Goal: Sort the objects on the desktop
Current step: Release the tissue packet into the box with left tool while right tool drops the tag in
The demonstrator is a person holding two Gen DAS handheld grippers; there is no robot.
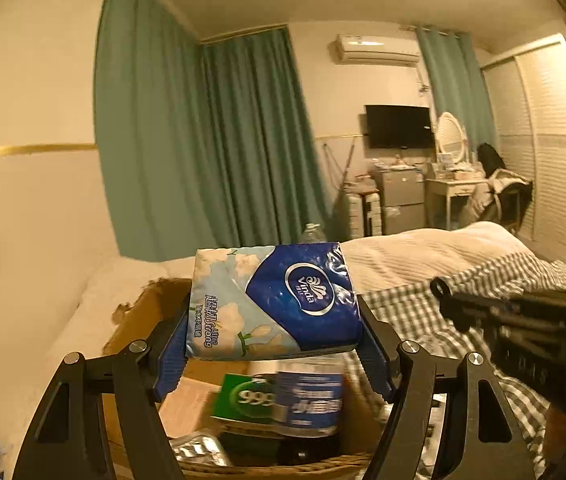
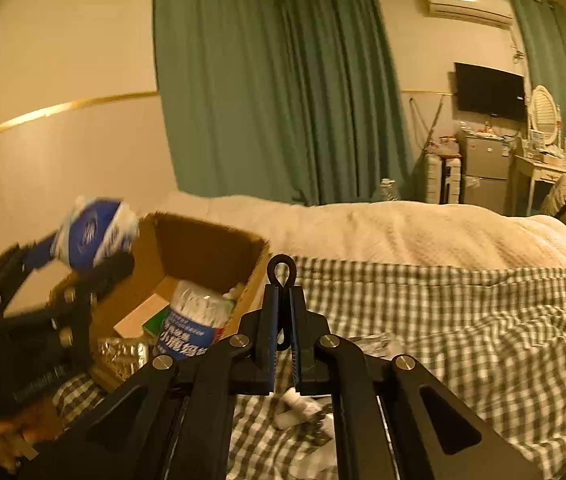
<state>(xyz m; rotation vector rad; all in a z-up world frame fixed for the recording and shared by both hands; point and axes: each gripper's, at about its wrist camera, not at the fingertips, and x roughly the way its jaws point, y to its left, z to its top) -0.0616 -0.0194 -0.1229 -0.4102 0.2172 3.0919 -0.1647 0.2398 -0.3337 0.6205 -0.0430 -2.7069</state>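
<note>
Left gripper (image 1: 273, 344) fingers (image 1: 171, 354) squeeze a soft, light, slippery-wrapped tissue pack (image 1: 273, 300) by its ends above the cardboard box (image 2: 203, 256); right gripper (image 2: 283, 300) fingers pinch a small black clip (image 2: 281, 270).

The left gripper (image 1: 273, 330) clamps a tissue pack (image 1: 273, 300) above a cardboard box (image 1: 151, 320).

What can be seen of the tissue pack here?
The tissue pack is a soft rectangular block in glossy, crinkled plastic wrap, dark blue on one part with a white oval logo, pale blue with white flowers on the other. It looks sealed and full. It is lifted clear, tilted slightly, clamped at its two ends by the blue pads of the left hand-held gripper, above the open cardboard box. Nothing else touches it.
</note>
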